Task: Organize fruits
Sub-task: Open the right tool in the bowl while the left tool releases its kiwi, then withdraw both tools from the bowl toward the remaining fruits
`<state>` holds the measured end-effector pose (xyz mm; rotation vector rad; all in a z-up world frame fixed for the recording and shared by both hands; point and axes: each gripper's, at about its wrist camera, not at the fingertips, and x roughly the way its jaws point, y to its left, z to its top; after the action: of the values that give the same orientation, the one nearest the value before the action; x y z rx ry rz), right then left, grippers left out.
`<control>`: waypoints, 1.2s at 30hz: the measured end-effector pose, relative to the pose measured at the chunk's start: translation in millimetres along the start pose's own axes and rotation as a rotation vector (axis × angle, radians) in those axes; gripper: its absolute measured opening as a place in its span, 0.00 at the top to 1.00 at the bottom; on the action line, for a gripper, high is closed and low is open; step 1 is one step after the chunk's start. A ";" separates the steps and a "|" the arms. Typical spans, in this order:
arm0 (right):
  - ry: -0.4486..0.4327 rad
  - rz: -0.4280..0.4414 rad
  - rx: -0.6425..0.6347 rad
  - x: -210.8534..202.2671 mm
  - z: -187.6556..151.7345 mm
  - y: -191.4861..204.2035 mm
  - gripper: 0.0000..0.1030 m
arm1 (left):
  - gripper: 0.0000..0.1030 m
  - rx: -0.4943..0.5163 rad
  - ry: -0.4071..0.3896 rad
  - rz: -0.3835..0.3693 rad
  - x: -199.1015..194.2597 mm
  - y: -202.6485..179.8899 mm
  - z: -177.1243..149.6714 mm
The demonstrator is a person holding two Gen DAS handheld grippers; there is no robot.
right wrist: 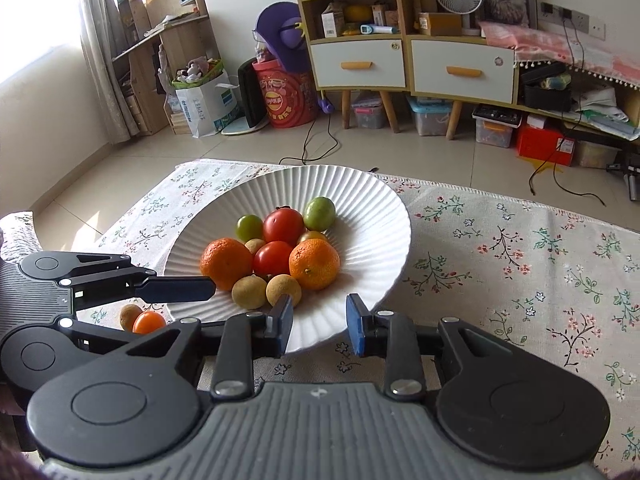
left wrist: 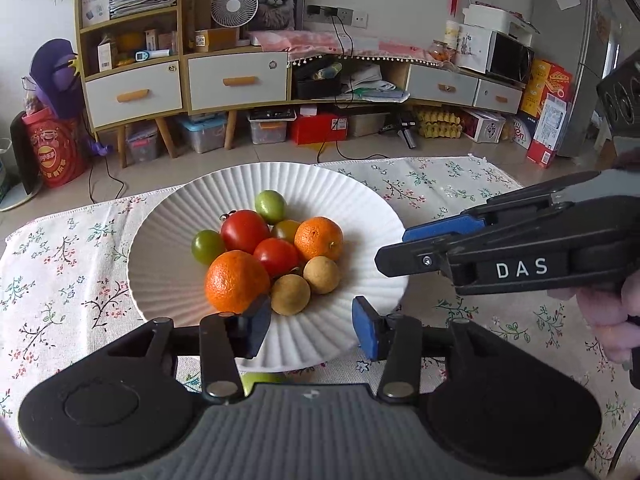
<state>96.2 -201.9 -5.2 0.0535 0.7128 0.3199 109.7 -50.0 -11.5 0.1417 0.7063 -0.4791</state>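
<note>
Both grippers angle downward toward the white ribbed plate [left wrist: 168, 216], which sits on a floral tablecloth [right wrist: 520, 264]. The left gripper [left wrist: 312, 330] hovers over the plate's near rim, its jaws apart with nothing between them, beside an orange [left wrist: 236, 280]. The right gripper [right wrist: 319, 329] also hangs over the near rim, jaws parted and empty. Oranges, red and green tomatoes [left wrist: 245, 231] and brown longans [left wrist: 321, 275] are heaped at the plate's centre. Two small fruits [right wrist: 142, 320] lie off the plate, just beside its rim.

Floral tablecloth [right wrist: 500, 264], white ribbed plate [right wrist: 372, 216], loose fruits [right wrist: 149, 322]
</note>
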 end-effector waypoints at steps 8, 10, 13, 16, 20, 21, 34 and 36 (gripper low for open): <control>-0.024 -0.021 -0.005 -14.1 -2.0 1.5 0.60 | 0.43 0.011 -0.003 -0.012 -17.2 -2.7 -2.9; -0.030 -0.026 -0.003 -17.8 -2.9 2.3 0.58 | 0.40 0.022 -0.009 -0.012 -23.5 -2.7 -4.7; -0.038 -0.034 -0.008 -22.3 -5.4 5.4 0.52 | 0.35 0.027 -0.014 -0.012 -31.5 -0.5 -7.6; -0.046 -0.040 -0.013 -26.0 -8.0 7.7 0.47 | 0.26 0.029 -0.014 -0.011 -37.8 2.9 -10.6; -0.046 -0.042 -0.026 -30.2 -14.7 14.0 0.39 | 0.19 0.040 -0.009 -0.010 -45.1 6.8 -16.3; -0.044 -0.038 -0.032 -31.3 -16.2 15.8 0.37 | 0.18 0.044 -0.005 -0.011 -46.6 7.7 -17.9; -0.035 -0.021 -0.074 -38.8 -31.3 32.1 0.18 | 0.05 0.044 0.006 0.004 -62.6 17.8 -34.9; -0.033 -0.022 -0.080 -38.4 -34.3 34.7 0.13 | 0.04 0.044 0.009 0.011 -64.8 19.8 -38.6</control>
<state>37.3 -182.7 -1.4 -0.0253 0.6669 0.3257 53.6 2.7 1.0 0.1886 0.7039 -0.4843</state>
